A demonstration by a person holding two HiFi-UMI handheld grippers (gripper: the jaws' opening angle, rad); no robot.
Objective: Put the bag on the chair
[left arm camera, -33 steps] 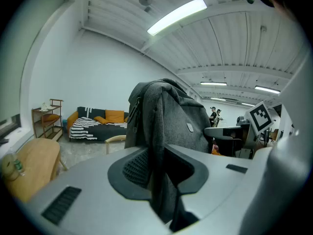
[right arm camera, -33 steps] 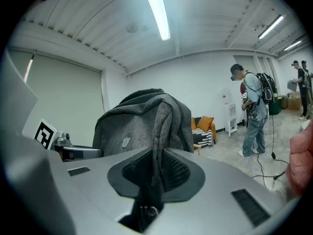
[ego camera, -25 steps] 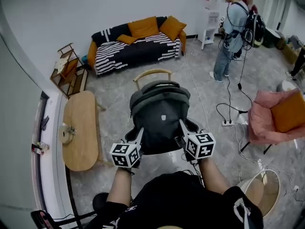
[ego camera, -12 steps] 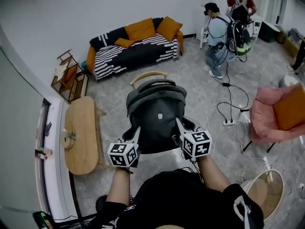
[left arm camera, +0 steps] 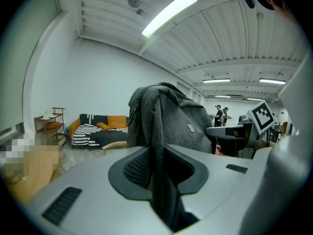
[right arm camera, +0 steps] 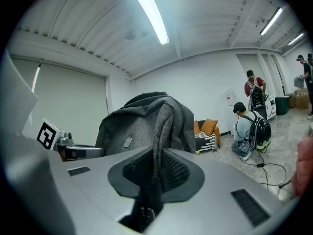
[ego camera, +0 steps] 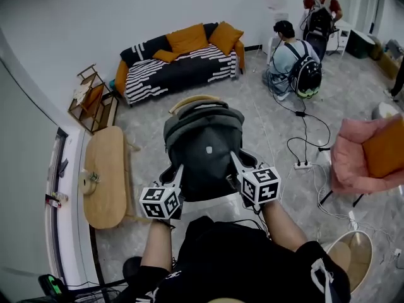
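Grey bag (ego camera: 203,147), strap (left arm camera: 157,131) in left hand-held gripper (left arm camera: 160,169), chair (ego camera: 186,101) behind

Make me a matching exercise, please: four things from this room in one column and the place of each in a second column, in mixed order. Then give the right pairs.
Things:
1. grey backpack
2. striped sofa
3. oval wooden table
4. pink armchair

Places:
A. at the right edge of the head view
B. gripped by the left tool and the right tool
C. against the far wall
D. at the left of the head view

Pairs: 1-B, 2-C, 3-D, 4-A
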